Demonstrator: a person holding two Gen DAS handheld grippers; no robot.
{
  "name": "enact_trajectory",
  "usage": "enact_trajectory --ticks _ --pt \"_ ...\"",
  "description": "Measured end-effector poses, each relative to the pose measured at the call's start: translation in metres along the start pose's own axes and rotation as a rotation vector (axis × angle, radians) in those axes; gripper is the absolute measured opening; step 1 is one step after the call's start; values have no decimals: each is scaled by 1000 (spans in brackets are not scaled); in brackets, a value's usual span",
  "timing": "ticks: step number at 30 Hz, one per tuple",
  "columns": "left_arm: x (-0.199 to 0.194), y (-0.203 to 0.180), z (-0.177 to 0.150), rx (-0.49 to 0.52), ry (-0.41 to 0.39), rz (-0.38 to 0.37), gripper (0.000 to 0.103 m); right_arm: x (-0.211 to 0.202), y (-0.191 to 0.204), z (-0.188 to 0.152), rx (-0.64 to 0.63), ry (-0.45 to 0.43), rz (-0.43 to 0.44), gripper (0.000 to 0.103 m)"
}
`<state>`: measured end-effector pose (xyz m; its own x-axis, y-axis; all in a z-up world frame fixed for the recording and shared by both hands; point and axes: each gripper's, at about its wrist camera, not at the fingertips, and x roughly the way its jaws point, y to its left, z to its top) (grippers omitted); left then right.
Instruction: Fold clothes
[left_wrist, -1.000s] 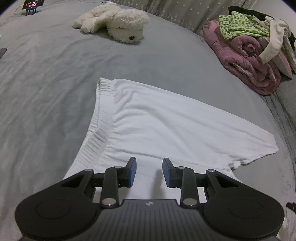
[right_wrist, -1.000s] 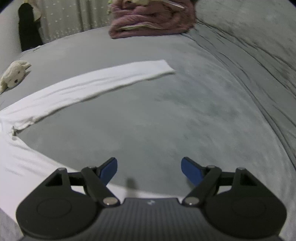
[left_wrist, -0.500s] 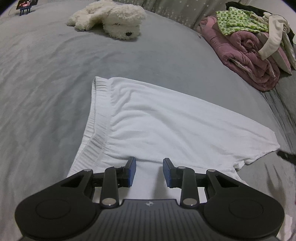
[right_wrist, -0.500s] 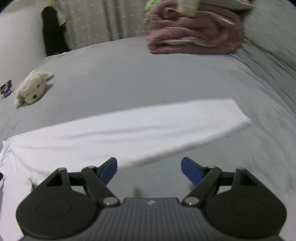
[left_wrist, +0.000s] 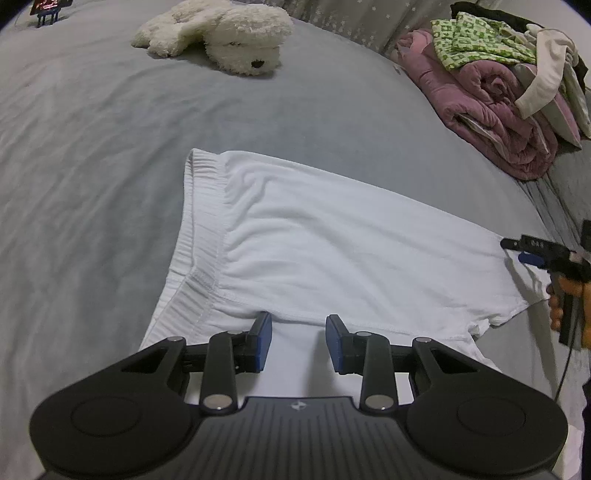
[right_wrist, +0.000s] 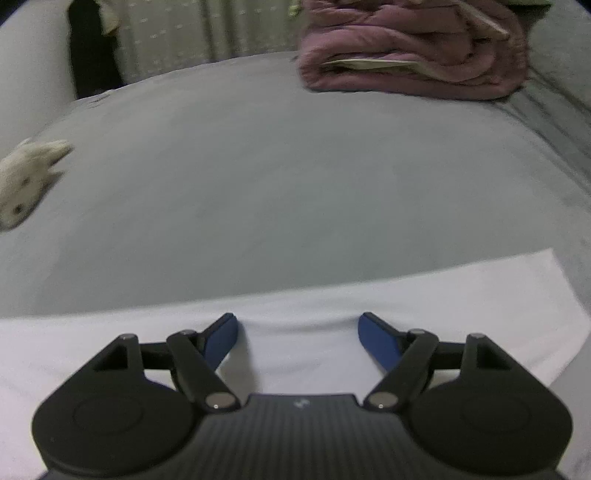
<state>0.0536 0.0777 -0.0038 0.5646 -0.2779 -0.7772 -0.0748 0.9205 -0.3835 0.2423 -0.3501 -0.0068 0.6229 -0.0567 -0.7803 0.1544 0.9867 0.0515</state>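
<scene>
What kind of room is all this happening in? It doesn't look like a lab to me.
Most likely a bedroom at home. The white garment lies spread on a wide grey bed cover, a plush toy dog rests further back, and a rolled pink quilt topped with loose clothes sits at the far right.

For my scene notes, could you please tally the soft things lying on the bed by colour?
White: 2 (the garment being folded, and the plush dog)
Pink: 1 (rolled blanket)
Green patterned: 1 (cloth on top of that blanket)
Cream: 1 (garment draped over the same pile)
Total: 5
</scene>
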Motion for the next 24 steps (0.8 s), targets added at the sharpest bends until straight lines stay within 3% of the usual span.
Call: enact_trajectory --ticks 7,10,13,15,18,24 --pt "0 1 0 -1 3 -5 32 -4 -29 9 18 -25 -71 75" --pt "-1 2 0 -4 5 -7 32 -29 -66 6 135 -89 -20 75" --pt "0 1 0 5 4 -1 32 -34 -83 1 131 -11 -11 74" --pt "1 0 -1 13 2 2 32 -27 -87 -3 95 38 -41 72" --pt "1 1 0 10 0 -1 32 -17 -96 -5 109 38 -65 72" --pt "2 1 0 17 2 -4 32 -21 -124 -6 170 -37 -181 72"
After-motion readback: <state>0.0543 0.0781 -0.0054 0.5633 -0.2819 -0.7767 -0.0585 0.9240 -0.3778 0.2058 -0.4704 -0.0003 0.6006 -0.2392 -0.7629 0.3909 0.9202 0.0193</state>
